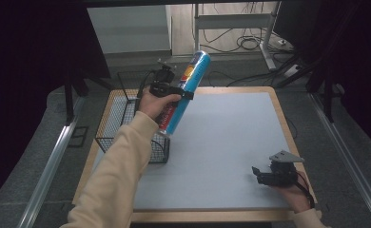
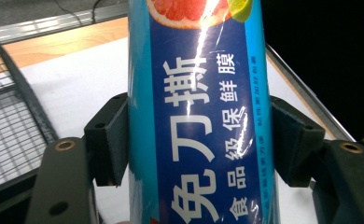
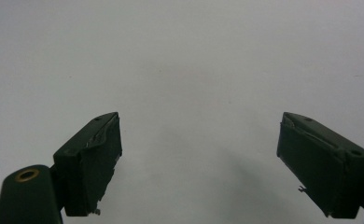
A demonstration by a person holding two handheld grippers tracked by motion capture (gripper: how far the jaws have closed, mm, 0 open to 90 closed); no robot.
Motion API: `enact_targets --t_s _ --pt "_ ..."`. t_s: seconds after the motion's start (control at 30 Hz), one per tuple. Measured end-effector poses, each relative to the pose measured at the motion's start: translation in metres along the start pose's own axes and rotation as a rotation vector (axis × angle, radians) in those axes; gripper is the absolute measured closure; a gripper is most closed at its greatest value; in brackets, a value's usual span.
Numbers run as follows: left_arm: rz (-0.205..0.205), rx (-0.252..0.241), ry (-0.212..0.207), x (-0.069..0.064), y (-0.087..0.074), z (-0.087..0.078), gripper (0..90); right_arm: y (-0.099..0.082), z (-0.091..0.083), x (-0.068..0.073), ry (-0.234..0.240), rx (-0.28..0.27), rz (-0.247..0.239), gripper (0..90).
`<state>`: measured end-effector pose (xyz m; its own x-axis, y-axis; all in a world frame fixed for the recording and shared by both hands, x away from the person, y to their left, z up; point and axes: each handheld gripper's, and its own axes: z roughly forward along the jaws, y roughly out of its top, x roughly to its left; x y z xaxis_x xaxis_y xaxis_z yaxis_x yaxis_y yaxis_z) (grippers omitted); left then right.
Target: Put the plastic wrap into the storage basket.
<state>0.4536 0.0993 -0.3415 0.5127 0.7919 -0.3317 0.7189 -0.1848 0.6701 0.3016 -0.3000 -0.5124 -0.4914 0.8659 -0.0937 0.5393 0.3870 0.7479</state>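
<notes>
Right now your left tool (image 1: pixel 186 91) is clamped on the blue cling-film tube (image 1: pixel 187 90), both pads pressed flat against its sides around mid-length, as the left gripper view shows clearly (image 2: pixel 199 116). You hold the tube off the table (image 1: pixel 221 142), tilted, top end leaning toward the far edge and bottom end hanging just above the wire basket (image 1: pixel 126 124) at the table's left edge. Mid-body grip makes sense: the tube is long and slick, so clamping near the balance point keeps it from swinging. The tilt probably comes from your wrist angle, not from slip; no sliding shows in the pads.

Your right tool (image 1: pixel 265 176) sits released near the table's near right corner, jaws wide apart with nothing between them, only bare table surface ahead in the right gripper view (image 3: pixel 194 154). It looks parked out of the way so the left arm has room.

Judgement: the tube is either heading into or out of the basket; can't tell which. Watch the bottom end against the basket rim if you lower it.
</notes>
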Motion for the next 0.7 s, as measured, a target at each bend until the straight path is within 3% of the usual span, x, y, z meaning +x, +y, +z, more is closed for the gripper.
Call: enact_targets --t_s 0.17,0.7 --pt "-0.001 -0.014 0.029 0.007 -0.002 -0.005 31.8 0.000 0.000 0.000 0.000 0.001 -0.001 13.9" --pt "-0.003 -0.005 0.058 0.023 -0.005 -0.006 31.8 0.001 0.000 0.002 0.010 -0.001 0.002 13.9"
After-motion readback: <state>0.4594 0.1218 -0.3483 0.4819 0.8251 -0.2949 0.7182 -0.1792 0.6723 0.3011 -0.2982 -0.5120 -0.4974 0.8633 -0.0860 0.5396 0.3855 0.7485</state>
